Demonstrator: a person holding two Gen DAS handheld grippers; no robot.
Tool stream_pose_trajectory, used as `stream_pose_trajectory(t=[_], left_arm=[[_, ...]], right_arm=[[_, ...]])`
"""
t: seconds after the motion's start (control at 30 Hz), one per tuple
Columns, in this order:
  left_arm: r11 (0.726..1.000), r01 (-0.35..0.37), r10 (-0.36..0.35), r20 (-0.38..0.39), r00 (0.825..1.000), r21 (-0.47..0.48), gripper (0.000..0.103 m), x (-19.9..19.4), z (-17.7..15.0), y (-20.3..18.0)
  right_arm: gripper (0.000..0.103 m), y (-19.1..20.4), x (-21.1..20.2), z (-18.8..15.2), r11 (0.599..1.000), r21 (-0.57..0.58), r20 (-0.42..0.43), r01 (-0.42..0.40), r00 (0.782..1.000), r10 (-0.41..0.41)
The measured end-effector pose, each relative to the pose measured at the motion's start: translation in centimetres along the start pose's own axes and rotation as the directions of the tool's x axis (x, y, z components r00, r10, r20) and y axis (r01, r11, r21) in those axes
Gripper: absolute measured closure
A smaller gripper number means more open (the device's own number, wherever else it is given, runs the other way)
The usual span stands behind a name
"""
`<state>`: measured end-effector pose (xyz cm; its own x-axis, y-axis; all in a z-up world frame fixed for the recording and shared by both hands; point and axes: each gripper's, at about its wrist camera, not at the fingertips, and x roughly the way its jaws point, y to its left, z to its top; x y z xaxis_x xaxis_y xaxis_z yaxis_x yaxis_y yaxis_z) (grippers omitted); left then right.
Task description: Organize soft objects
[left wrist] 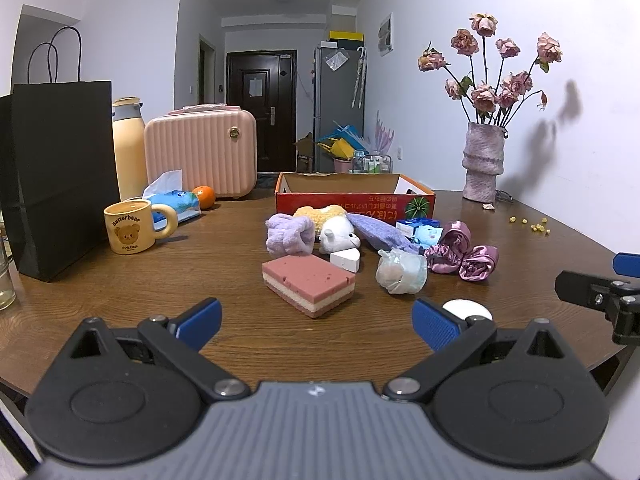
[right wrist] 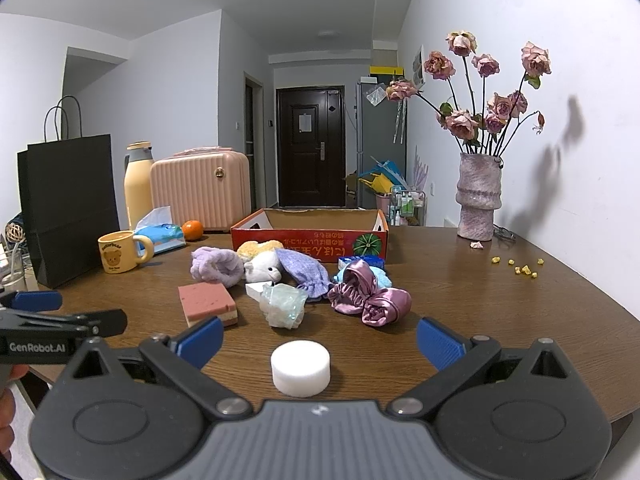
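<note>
A pile of soft things lies on the wooden table before an open red cardboard box (left wrist: 352, 202) (right wrist: 308, 240). It holds a pink layered sponge (left wrist: 308, 282) (right wrist: 206, 302), a lilac fluffy band (left wrist: 290, 234) (right wrist: 216, 266), a white plush toy (left wrist: 340, 238) (right wrist: 262, 270), a purple knit pouch (left wrist: 376, 232) (right wrist: 304, 270), a clear wrapped bundle (left wrist: 402, 272) (right wrist: 284, 304) and a mauve satin scrunchie (left wrist: 464, 254) (right wrist: 370, 296). A white foam puck (right wrist: 301, 366) (left wrist: 468, 309) sits between my right gripper's open jaws. My left gripper (left wrist: 316, 324) is open and empty, short of the sponge. My right gripper (right wrist: 320, 340) is open.
A black paper bag (left wrist: 60, 176), a yellow bear mug (left wrist: 132, 228), a tissue pack (left wrist: 176, 202), an orange (left wrist: 204, 196), a bottle and a pink case (left wrist: 200, 156) stand at the left. A vase of dried roses (left wrist: 484, 160) stands at the back right by the wall, yellow crumbs (left wrist: 534, 224) near it.
</note>
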<state>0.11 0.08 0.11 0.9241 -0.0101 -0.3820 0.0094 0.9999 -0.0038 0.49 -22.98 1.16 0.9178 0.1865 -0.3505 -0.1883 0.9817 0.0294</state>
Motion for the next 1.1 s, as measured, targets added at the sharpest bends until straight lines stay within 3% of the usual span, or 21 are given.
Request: stream_pose_trajectory(t=[1.1], left_arm=[[1.000,-0.001,0.001,0.013,1.000,-0.002,0.000,-0.69,-0.01,0.29]], right_arm=[[0.000,0.30,-0.18,-0.11,1.000,-0.002,0.003,0.001,1.000,-0.001]])
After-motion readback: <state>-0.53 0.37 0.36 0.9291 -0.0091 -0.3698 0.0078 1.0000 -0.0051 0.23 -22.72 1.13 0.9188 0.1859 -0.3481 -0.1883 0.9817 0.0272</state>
